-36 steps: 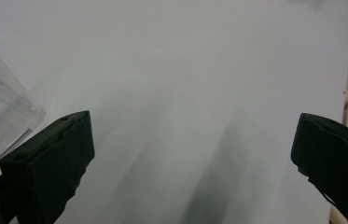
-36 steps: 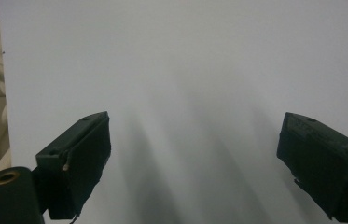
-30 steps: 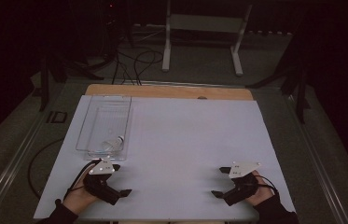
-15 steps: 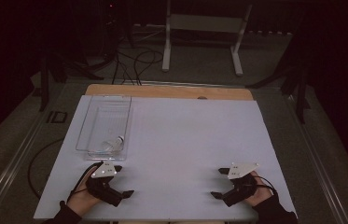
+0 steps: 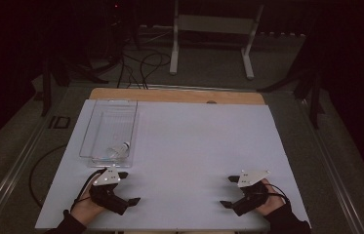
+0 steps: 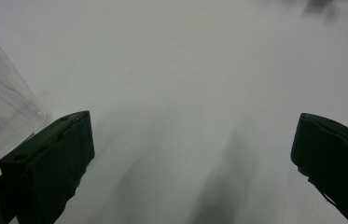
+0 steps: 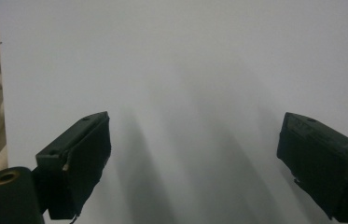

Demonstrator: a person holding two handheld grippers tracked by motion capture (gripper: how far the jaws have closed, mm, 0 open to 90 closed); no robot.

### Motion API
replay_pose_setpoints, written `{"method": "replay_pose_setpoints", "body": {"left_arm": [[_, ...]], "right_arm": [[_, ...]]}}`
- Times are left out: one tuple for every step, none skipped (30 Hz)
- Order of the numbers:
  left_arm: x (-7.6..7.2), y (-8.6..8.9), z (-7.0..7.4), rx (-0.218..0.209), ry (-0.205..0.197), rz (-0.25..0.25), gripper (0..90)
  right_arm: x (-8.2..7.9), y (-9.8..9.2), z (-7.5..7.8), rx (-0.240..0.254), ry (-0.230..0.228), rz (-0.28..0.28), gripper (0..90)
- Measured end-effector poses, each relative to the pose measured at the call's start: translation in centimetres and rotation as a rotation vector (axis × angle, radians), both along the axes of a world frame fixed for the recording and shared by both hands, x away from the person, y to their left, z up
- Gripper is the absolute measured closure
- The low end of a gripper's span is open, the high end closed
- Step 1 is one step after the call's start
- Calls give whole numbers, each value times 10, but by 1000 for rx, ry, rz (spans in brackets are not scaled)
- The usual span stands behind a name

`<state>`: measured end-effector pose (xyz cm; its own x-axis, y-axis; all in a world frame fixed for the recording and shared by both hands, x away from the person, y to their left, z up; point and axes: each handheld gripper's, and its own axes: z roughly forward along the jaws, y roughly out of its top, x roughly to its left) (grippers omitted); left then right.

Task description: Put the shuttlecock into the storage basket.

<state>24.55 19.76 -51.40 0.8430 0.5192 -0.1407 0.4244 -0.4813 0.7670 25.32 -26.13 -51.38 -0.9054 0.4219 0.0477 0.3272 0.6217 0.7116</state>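
Dark floor surrounds the bench, whose top is covered by one white sheet, with a strip of bare wood showing along its far edge. Beyond it stands one white metal frame on two legs, and black cables lie across the floor near it.

On the bench's left half sits one clear plastic bin, long and rectangular, its near end just beyond the left gripper. Inside it, at the near end, lies one small clear bottle with a white cap, tipped on its side.

Two grippers are held low over the near edge, well apart from each other. The left gripper has its jaws spread wide with nothing between them; in the left gripper view a corner of the bin shows beside one jaw. The right gripper also stands wide and empty over bare white sheet, as the right gripper view confirms. Nothing lies between either gripper and the bin apart from open sheet.
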Motion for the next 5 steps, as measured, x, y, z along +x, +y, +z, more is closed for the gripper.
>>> {"method": "replay_pose_setpoints", "body": {"left_arm": [[0, 0, 0, -1, 1, -3, 2], [0, 0, 0, 3, 1, -3, 2], [0, 0, 0, 1, 1, -3, 2], [0, 0, 0, -5, 3, -2, 2], [0, 0, 0, -5, 3, -2, 2]], "right_arm": [[0, 0, 0, 0, 0, 1, 99], [0, 0, 0, 0, -1, 0, 99], [0, 0, 0, -1, 0, 0, 100], [0, 0, 0, 0, 0, 1, 99], [0, 0, 0, -2, 2, 0, 99]]}}
